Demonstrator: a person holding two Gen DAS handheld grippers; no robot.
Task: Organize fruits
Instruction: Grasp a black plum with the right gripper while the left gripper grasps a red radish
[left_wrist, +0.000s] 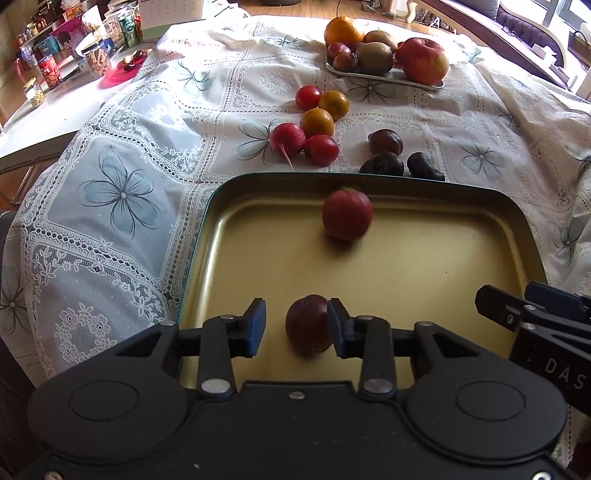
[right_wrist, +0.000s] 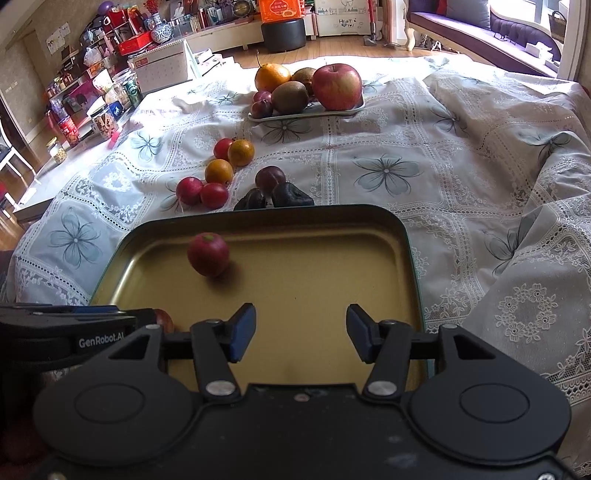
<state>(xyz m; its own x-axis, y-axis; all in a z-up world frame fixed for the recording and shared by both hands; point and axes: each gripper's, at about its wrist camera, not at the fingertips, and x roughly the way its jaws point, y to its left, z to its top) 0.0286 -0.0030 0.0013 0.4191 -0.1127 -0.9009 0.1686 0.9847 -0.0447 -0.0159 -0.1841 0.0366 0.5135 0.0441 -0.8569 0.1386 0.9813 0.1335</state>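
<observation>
A gold metal tray (left_wrist: 443, 266) lies near me on the lace tablecloth; it also shows in the right wrist view (right_wrist: 332, 266). A red radish (left_wrist: 347, 215) lies at its far side, also seen in the right wrist view (right_wrist: 208, 254). My left gripper (left_wrist: 296, 328) is open over the tray's near part, and a dark red plum (left_wrist: 306, 324) rests on the tray between its fingers, against the right pad. My right gripper (right_wrist: 301, 338) is open and empty over the tray. Loose small fruits (left_wrist: 317, 123) lie beyond the tray.
A white plate (right_wrist: 306, 112) at the far side holds an apple (right_wrist: 337, 86), kiwis, an orange and plums. A dark plum (right_wrist: 270, 178) and two black pieces (right_wrist: 291, 196) lie just past the tray's far rim. Jars and boxes crowd the left counter (left_wrist: 48, 74).
</observation>
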